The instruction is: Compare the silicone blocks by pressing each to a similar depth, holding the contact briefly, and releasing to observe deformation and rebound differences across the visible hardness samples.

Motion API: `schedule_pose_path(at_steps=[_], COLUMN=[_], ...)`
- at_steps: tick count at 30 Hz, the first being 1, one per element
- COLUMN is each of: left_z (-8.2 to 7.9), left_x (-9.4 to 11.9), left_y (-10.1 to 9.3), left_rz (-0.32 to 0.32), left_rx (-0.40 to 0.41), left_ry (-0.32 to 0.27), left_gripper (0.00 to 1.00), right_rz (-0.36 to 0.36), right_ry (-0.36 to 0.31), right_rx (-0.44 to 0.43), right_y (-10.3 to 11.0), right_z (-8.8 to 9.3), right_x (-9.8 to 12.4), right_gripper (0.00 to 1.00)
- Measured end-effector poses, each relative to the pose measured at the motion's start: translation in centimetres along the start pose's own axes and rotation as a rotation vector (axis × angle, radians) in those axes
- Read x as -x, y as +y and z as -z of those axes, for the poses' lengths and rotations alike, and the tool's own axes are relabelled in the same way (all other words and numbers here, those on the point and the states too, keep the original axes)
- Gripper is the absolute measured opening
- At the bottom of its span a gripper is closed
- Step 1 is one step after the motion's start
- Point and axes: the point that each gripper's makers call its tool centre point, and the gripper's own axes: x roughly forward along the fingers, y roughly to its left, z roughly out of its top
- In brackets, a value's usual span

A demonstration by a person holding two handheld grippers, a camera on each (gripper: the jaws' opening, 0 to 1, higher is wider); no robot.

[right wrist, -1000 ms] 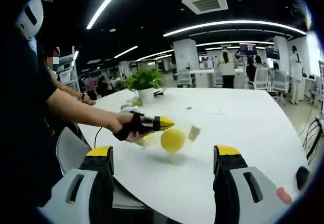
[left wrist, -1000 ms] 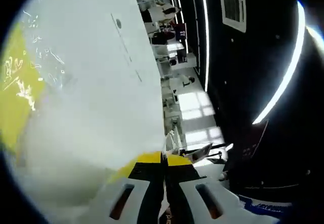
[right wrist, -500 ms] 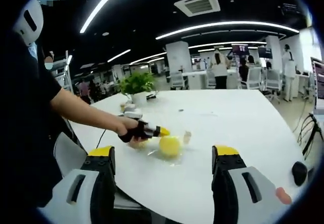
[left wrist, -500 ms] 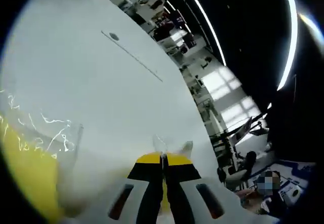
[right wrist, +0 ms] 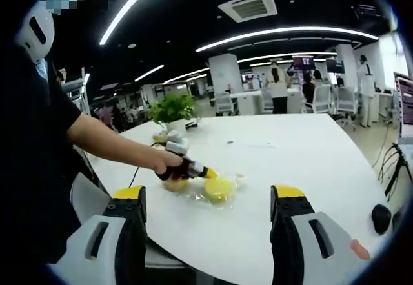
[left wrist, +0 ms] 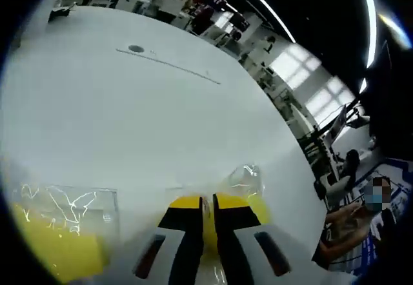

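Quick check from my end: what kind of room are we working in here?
Most likely a large open-plan office or lab: a big white table with a potted plant, rows of desks and office chairs behind it, and a dark ceiling with long light strips and an air vent.

- My tongs work over a large white table with a rounded edge, also seen in the left gripper view.
- On it lie two yellow silicone blocks in clear crinkly plastic wrap: a bigger one and a smaller one just beside it.
- Farther back stands a green potted plant.
- A small dark round disc sits in the tabletop.
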Motion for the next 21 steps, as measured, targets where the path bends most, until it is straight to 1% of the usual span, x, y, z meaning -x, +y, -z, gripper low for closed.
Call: schedule_pose_path(at_steps=[1, 2, 3, 4, 7, 8, 9, 10, 11, 12, 14, 15, 16, 17, 18, 19, 21], left_z=[0.1, 0.0, -0.1, 0.0, 0.0, -0.2, -0.5, -1.1, -1.4, -1.8, -2.4, -3.2, -3.6, -4.2, -4.7, -5.2, -5.8], left_x=[0.1, 0.3, 0.5, 0.6, 1.5, 2.0, 2.4, 3.0, 3.5, 4.1, 5.2, 6.1, 6.7, 7.8, 8.5, 9.6, 11.1], left_y=[0.2, 0.3, 0.1, 0.0, 0.0, -0.3, -0.4, -0.4, -0.3, -0.4, -0.5, -0.6, -0.7, -0.7, -0.7, -0.9, -0.8], left_rz=[-0.01, -0.017, -0.005, 0.003, -0.006, 0.009, 0.017, 0.01, 0.001, 0.008, 0.016, 0.023, 0.03, 0.038, 0.042, 0.06, 0.067], left_rx=[-0.017, -0.029, -0.07, -0.081, -0.058, -0.039, -0.041, -0.074, -0.109, -0.171, -0.23, -0.279, -0.309, -0.357, -0.384, -0.413, -0.426], left_ry=[0.016, 0.02, 0.02, 0.028, 0.045, 0.04, 0.019, -0.012, -0.02, -0.034, -0.057, -0.085, -0.098, -0.125, -0.144, -0.167, -0.201], left_gripper=[0.09, 0.1, 0.1, 0.11, 0.18, 0.22, 0.28, 0.32, 0.35, 0.38, 0.41, 0.42, 0.43, 0.43, 0.45, 0.46, 0.5], right_rz=[0.0, 0.0, 0.0, 0.0, 0.0, -0.001, 0.0, -0.001, -0.003, -0.006, -0.012, -0.017, -0.022, -0.026, -0.033, -0.04, -0.052], right_ry=[0.003, 0.009, 0.014, 0.016, 0.015, 0.015, 0.015, 0.013, 0.012, 0.016, 0.018, 0.016, 0.016, 0.018, 0.02, 0.016, 0.01], right_rx=[-0.003, -0.004, 0.0, 0.006, 0.004, 0.004, 0.009, 0.014, 0.014, 0.009, 0.012, 0.017, 0.019, 0.02, 0.023, 0.028, 0.029], right_y=[0.1, 0.1, 0.3, 0.4, 0.5, 0.5, 0.6, 0.7, 0.7, 0.8, 1.0, 1.1, 1.3, 1.4, 1.6, 1.7, 1.8], right_z=[0.1, 0.2, 0.3, 0.3, 0.3, 0.3, 0.2, 0.1, 0.2, 0.2, 0.3, 0.2, 0.2, 0.2, 0.1, 0.0, -0.1], right_x=[0.0, 0.0, 0.0, 0.0, -0.1, -0.1, -0.2, -0.3, -0.4, -0.6, -1.1, -1.3, -1.5, -1.7, -2.0, -2.2, -2.8], right_gripper=[0.73, 0.74, 0.73, 0.74, 0.74, 0.74, 0.74, 0.74, 0.75, 0.75, 0.75, 0.75, 0.75, 0.75, 0.76, 0.76, 0.76])
